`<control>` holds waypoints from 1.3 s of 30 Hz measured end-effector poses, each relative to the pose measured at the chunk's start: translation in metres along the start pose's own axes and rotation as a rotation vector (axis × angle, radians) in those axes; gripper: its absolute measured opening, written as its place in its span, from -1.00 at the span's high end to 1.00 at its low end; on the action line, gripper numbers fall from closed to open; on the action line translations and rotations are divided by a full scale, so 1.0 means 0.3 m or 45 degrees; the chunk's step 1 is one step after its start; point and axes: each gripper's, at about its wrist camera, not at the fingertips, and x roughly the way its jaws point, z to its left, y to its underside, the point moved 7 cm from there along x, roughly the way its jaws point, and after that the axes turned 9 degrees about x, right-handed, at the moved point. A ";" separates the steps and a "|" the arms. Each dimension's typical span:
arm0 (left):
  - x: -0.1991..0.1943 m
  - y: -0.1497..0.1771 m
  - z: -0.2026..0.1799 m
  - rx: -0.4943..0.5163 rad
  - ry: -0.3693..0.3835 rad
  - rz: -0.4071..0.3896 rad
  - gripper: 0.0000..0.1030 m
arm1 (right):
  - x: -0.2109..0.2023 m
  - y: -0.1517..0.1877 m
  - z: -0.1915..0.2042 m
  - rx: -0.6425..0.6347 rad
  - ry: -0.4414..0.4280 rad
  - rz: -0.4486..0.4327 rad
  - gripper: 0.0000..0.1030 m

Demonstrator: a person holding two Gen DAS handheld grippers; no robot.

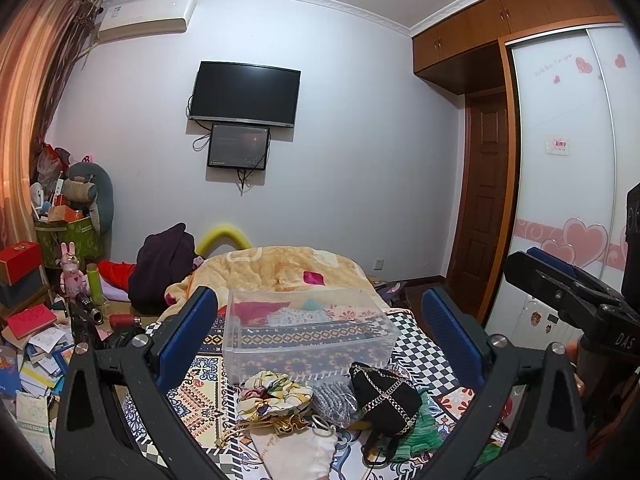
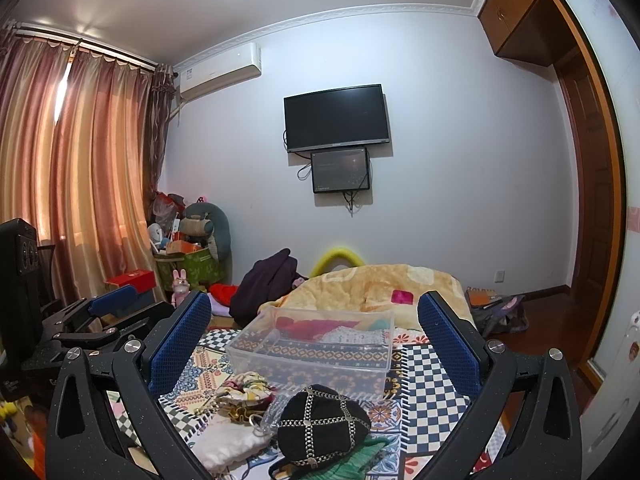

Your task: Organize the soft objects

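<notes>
Two views, both with your jaws spread wide and holding nothing. From the left wrist, your left gripper (image 1: 320, 336) frames a clear bin (image 1: 308, 332) on the patterned bedspread (image 1: 200, 392); just in front of it lies the soft pile: a floral scrunchie (image 1: 272, 396), a grey knit piece (image 1: 334, 402), a black cap (image 1: 386, 400) crossed with chain trim, a cream cloth (image 1: 296, 448) and green fabric (image 1: 420, 432) under the cap. Your right gripper (image 1: 560, 284) shows at the edge. From the right wrist, your right gripper (image 2: 316, 340) frames the same bin (image 2: 312, 352), with bright cloth showing behind it; the cap (image 2: 320, 424) sits nearest, touching the scrunchie (image 2: 244, 392)
</notes>
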 end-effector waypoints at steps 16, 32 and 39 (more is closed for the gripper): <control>0.019 0.010 0.006 0.019 -0.010 0.018 -1.00 | 0.028 0.041 -0.009 0.011 0.011 0.043 -1.00; 0.276 0.274 0.085 -0.067 0.008 0.343 -1.00 | 0.194 0.243 -0.143 0.130 0.050 0.390 -1.00; 0.351 0.409 0.122 -0.130 -0.018 0.475 -0.83 | 0.228 0.350 -0.133 0.126 0.054 0.520 -0.98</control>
